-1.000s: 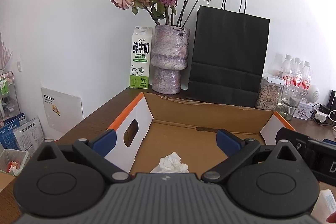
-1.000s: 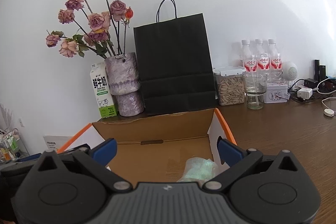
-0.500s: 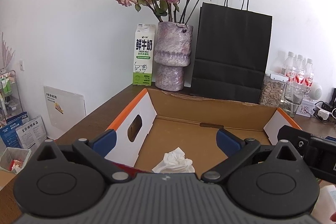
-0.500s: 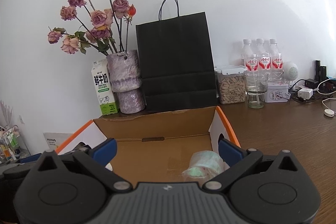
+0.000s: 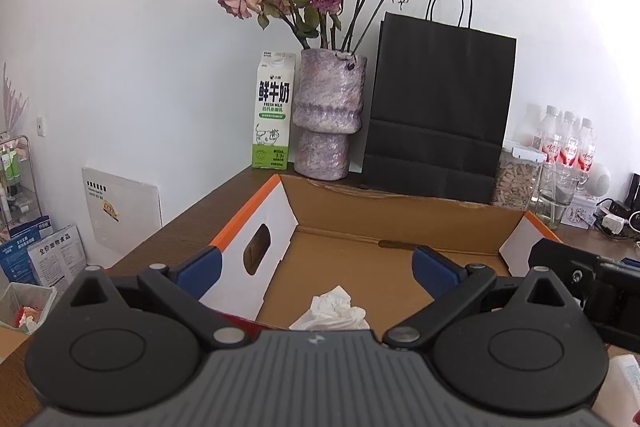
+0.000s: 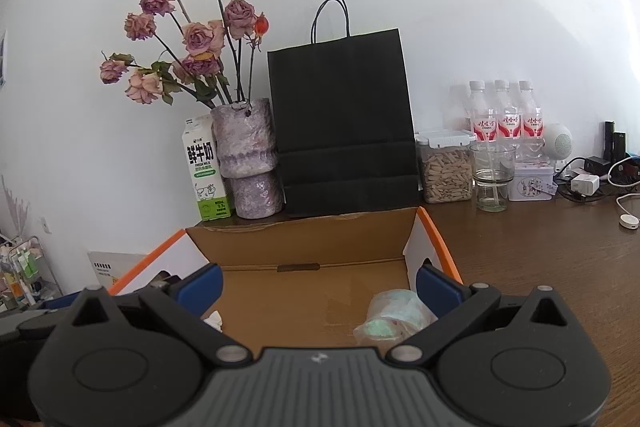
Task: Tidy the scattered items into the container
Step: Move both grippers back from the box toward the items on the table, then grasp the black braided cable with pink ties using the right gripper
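Tissue (image 5: 336,313) half hidden behind left tongs (image 5: 316,267)

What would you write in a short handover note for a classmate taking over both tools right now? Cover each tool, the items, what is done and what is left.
Left tool: open, empty, over the cardboard box.
Right tool: open, empty, over the same box.
Crumpled white tissue lies on the box floor near the left wall.
Plastic-wrapped greenish bundle lies on the box floor by the right wall.
Done: both items are in the box.
Left: a white item shows at the lower right edge of the left view, outside the box; check whether it belongs. Otherwise look for strays.
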`<action>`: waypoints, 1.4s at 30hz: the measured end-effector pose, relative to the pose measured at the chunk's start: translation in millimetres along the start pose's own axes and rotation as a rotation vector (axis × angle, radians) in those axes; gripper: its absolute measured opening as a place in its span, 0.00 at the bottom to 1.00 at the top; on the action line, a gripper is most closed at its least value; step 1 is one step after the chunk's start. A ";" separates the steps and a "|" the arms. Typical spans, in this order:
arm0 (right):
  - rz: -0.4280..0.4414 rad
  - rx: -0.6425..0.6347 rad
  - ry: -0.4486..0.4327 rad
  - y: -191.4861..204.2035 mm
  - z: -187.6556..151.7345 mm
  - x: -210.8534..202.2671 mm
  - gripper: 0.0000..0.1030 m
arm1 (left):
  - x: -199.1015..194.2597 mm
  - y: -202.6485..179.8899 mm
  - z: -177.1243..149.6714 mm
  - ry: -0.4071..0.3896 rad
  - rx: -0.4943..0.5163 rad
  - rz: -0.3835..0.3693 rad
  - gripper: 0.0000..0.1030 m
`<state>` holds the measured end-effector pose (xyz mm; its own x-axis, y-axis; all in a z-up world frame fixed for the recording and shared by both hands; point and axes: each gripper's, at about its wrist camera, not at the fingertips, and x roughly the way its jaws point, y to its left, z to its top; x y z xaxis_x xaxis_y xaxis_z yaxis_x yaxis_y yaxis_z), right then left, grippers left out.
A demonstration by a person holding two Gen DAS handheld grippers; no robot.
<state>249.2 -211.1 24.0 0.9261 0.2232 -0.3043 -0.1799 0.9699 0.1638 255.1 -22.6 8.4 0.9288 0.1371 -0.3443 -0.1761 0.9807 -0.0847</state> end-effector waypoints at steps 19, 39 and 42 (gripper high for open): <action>0.051 -0.072 -0.022 5.2 2.2 -116.2 1.00 | -123.4 33.4 14.3 -0.037 0.016 -0.148 1.00; 0.021 -0.147 0.166 -10.6 -91.5 -200.4 1.00 | -190.1 99.2 -67.0 0.119 -0.005 -0.105 1.00; 0.023 -0.149 0.170 -8.7 -92.6 -199.3 1.00 | -189.6 96.1 -66.4 0.117 0.006 -0.108 1.00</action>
<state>35.5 -255.1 -3.7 0.8540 0.2465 -0.4581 -0.2591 0.9652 0.0362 40.5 36.4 3.4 0.8978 0.0140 -0.4402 -0.0749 0.9898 -0.1213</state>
